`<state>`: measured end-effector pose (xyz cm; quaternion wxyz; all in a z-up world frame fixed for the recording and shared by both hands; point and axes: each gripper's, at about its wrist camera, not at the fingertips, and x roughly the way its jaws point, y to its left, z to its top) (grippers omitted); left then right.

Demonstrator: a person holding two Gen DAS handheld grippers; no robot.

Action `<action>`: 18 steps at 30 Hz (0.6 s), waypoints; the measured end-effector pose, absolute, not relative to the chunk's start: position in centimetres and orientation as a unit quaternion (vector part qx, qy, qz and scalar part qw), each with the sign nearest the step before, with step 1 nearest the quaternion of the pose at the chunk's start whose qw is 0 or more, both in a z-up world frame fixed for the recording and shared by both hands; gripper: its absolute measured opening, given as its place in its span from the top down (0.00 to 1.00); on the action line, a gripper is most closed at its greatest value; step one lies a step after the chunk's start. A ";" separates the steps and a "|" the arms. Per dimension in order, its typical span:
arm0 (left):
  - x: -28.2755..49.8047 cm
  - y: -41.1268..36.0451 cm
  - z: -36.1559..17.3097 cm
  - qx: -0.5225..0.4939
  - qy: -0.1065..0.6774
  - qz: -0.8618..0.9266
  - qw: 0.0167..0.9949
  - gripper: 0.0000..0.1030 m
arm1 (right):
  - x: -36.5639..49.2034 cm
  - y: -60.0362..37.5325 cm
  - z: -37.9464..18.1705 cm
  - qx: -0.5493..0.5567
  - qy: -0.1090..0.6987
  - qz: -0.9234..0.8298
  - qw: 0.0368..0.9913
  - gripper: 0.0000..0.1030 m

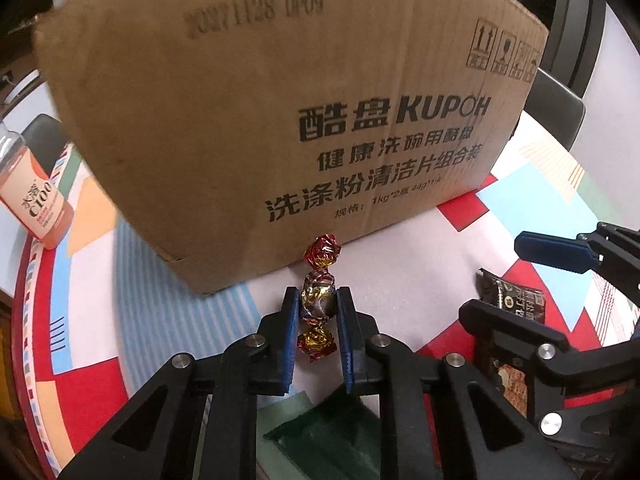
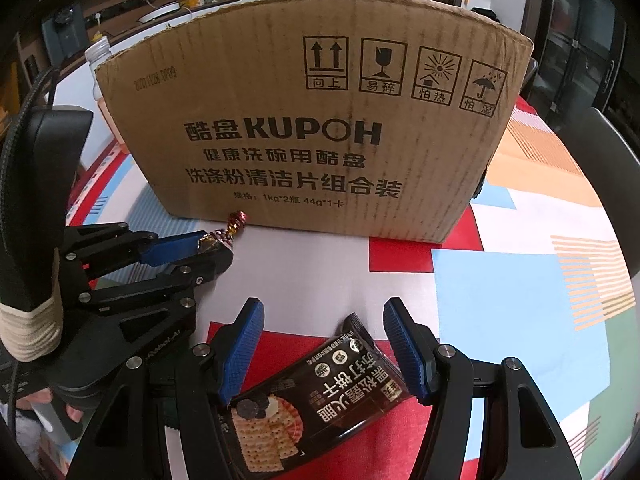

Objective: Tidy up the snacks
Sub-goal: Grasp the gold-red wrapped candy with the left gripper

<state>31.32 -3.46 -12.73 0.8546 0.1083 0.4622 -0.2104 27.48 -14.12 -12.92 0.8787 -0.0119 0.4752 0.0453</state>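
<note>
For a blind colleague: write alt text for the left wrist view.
The left gripper is shut on a foil-wrapped candy before a cardboard box on a colourful tablecloth. The right gripper straddles a dark cracker packet at right; a drink bottle stands left.

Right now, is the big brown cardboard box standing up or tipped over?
Standing up. The brown cardboard box sits flat on the colourful tablecloth, its printed arrows point upward and the writing reads the right way. Cannot tell what's inside.
</note>
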 end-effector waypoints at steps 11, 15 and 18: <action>28.0 0.4 -9.9 0.070 0.454 -0.151 0.875 0.81 | 26.4 -12.6 -11.5 -0.016 0.465 0.070 0.882 0.39; 26.5 1.9 -9.0 0.060 0.444 -0.132 0.884 0.81 | 25.9 -11.1 -11.1 -0.021 0.464 0.088 0.881 0.39; 25.5 2.8 -8.9 0.053 0.440 -0.118 0.889 0.81 | 25.7 -9.9 -11.1 -0.024 0.465 0.104 0.879 0.39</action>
